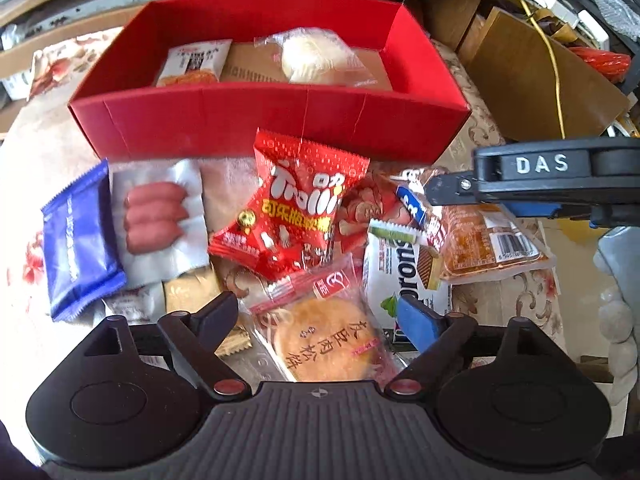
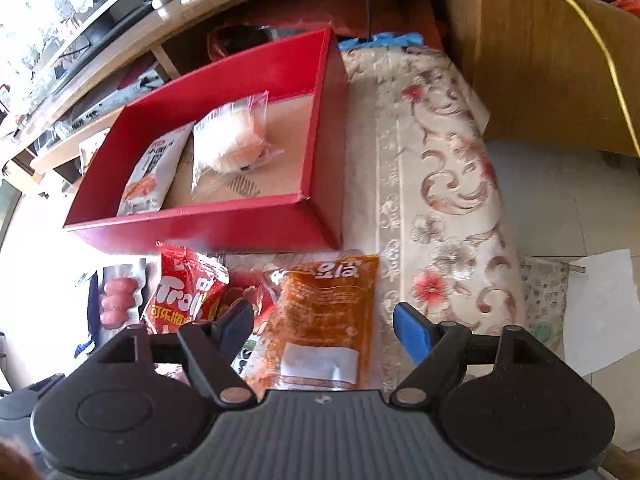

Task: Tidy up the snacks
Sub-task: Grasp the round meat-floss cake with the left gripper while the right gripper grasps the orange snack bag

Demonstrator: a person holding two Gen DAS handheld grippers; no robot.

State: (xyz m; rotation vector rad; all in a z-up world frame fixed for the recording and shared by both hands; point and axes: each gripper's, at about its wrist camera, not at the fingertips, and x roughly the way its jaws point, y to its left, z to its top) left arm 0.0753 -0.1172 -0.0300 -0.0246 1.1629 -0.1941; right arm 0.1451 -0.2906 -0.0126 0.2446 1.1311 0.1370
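A red box (image 1: 280,116) (image 2: 200,232) stands behind the loose snacks and holds a white-and-orange packet (image 1: 194,64) and a wrapped bun (image 1: 316,56). In front lie a red Trolli bag (image 1: 292,208), a sausage pack (image 1: 156,216), a blue packet (image 1: 78,240) and a white wafer packet (image 1: 400,276). My left gripper (image 1: 318,312) is open over a round pastry packet (image 1: 324,344), its pads clear of it. My right gripper (image 2: 324,318) is open astride an orange packet (image 2: 324,312) without touching it.
A floral tablecloth (image 2: 440,200) covers the table, whose edge drops off to the right. A wooden cabinet (image 2: 540,60) with a yellow cable stands behind. White paper (image 2: 600,308) lies on the floor. Shelves with clutter run along the back left.
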